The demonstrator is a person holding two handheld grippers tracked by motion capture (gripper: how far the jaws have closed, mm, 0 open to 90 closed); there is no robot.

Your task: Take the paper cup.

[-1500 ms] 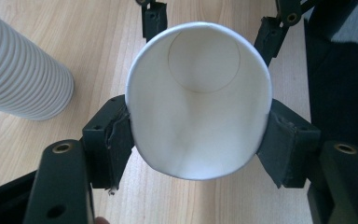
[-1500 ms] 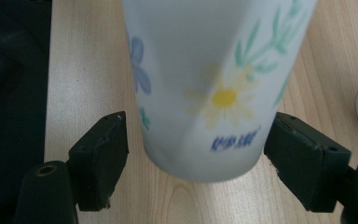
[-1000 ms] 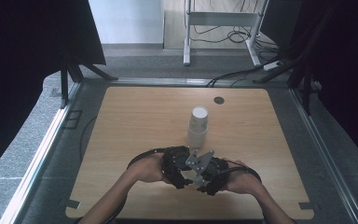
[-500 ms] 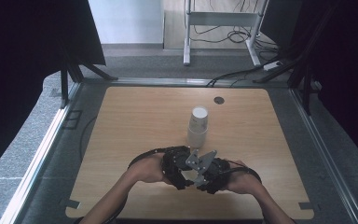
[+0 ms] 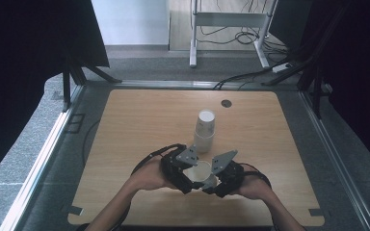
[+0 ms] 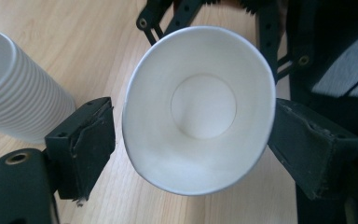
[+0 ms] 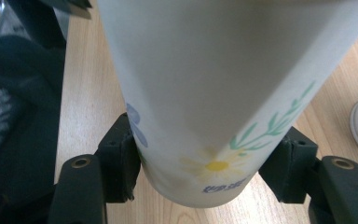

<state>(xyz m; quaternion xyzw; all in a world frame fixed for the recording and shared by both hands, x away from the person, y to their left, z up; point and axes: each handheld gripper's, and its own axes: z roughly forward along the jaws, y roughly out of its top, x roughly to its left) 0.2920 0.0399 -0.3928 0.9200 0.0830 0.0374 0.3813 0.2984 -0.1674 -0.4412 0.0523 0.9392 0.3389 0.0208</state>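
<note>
A single paper cup (image 5: 202, 173) is held low over the near middle of the wooden bench (image 5: 139, 125), between the two grippers. Its base end, printed with a daisy and green sprigs, is pinched by the jaws of the right gripper (image 7: 205, 175). The open mouth is turned toward the left gripper (image 6: 191, 154), whose jaws are spread: one touches the rim, the other stands just clear. A stack of cups (image 5: 204, 131) is seen upright just beyond
</note>
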